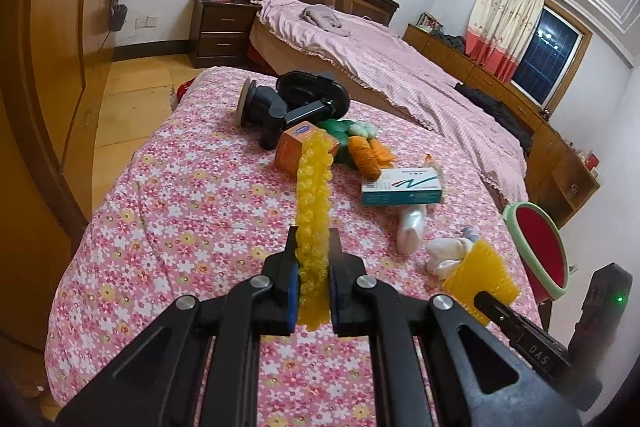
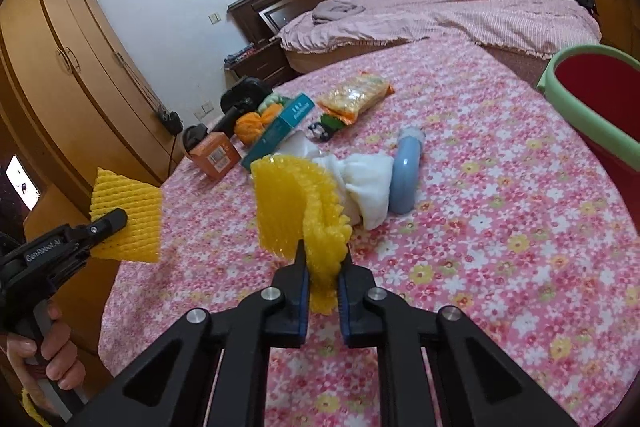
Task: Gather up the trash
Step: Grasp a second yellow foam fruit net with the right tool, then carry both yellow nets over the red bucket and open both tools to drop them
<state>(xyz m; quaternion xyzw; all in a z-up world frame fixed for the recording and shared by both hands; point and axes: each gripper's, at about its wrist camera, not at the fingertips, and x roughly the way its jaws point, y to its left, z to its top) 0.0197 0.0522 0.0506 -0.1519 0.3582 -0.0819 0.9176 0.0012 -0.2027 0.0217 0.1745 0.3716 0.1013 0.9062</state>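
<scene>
Yellow foam net [image 1: 314, 211] is pinched in the left gripper [image 1: 313, 247]; the right gripper [image 2: 323, 261] clamps a second foam net [image 2: 296, 203] above the flowered counter [image 2: 500, 227]; next, carry both to the red bin [image 2: 592, 95].

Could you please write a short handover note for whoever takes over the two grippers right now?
Left gripper: shut on a yellow foam net, held above the floral cover.
Right gripper: shut on a second yellow foam net, also lifted.
Red bin with green rim: at the right edge of the cover; its inside is not visible.
Still lying on the cover: white crumpled tissue, orange box, teal box, snack packet.
Done: both nets picked up. Left: probably drop them in the bin, then collect the rest.
</scene>
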